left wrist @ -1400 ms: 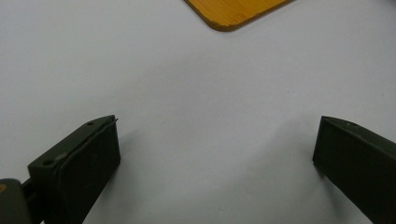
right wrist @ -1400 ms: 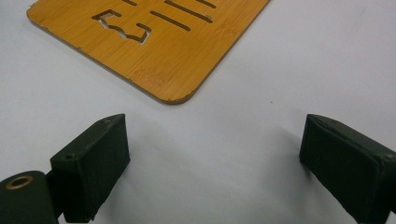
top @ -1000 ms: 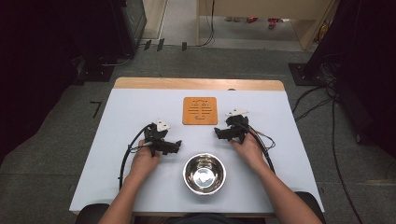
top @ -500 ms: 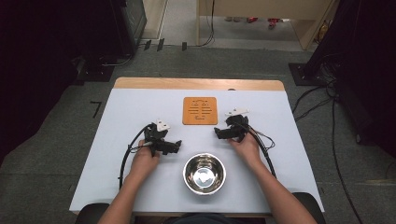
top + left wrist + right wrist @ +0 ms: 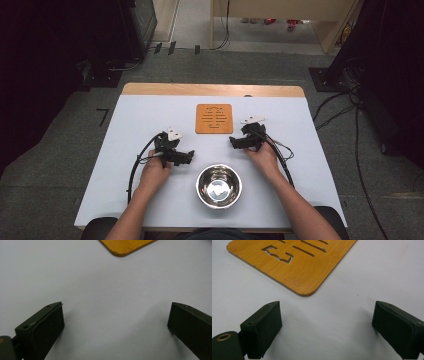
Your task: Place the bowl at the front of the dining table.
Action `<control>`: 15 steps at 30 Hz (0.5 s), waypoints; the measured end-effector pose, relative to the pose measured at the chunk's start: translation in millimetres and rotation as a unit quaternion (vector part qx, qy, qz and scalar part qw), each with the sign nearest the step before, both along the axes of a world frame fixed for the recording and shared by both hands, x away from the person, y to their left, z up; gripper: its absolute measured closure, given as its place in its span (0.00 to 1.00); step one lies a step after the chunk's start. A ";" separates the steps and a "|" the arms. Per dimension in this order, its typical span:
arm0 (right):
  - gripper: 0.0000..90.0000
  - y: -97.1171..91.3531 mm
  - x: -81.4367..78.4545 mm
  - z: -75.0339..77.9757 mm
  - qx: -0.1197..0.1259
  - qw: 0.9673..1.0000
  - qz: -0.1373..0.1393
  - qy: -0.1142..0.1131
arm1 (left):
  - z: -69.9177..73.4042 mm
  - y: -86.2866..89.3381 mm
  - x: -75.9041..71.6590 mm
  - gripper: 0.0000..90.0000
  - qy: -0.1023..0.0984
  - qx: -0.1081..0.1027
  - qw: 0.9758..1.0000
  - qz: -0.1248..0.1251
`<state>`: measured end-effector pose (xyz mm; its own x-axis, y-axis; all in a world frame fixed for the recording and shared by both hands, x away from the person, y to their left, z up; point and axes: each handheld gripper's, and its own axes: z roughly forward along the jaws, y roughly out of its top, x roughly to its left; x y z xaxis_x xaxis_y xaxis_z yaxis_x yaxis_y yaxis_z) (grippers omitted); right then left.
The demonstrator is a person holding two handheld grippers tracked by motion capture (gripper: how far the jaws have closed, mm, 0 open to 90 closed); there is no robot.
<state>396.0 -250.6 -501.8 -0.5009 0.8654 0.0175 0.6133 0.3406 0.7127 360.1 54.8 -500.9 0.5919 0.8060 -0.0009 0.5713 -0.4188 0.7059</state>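
Resting on the table (image 5: 150,110), both grippers sit idle w/ nothing between the jaws. Table: white top, wood strip along far edge. Steel bowl (image 5: 218,186) at near edge, centred betw. the two forearms, upright, looks empty. Bamboo trivet (image 5: 214,118), slotted, lies flat farther back, well apart from bowl.

Left gripper (image 5: 189,158): jaws spread wide, pointing toward the bowl side; bare tabletop betw. them in left gripper view, trivet corner (image 5: 125,246) just ahead. Right gripper (image 5: 233,143): jaws also spread wide, holding nothing; trivet's near corner (image 5: 297,267) just ahead in right gripper view.

Step in hand, my read: start of reach, prob. bowl to go onto trivet. To do well: take bowl rim w/ one jaw inside, one outside, near a side; close firmly since polished steel likely slips; lift level, keep clear of trivet edge, set down centred. Other gripper can steady trivet, thin and light so may slide.

Hard to tell: bowl interior is glare, small contents can't be ruled out. Trivet cut off at frame top in both gripper views. Trivet slot pattern too small to read from high view.
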 end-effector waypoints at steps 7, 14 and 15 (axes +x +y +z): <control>0.19 -1.6 1.1 6.2 -0.003 1.000 0.007 0.022 | 0.1 0.0 0.0 0.00 0.000 0.001 1.000 0.000; 0.21 -4.5 3.7 11.7 0.037 0.998 0.024 0.054 | 0.1 0.0 0.1 0.00 0.000 0.001 1.000 0.000; 0.21 -5.0 3.9 12.3 0.043 0.997 0.026 0.057 | 0.1 0.0 0.1 0.00 0.000 0.000 1.000 0.000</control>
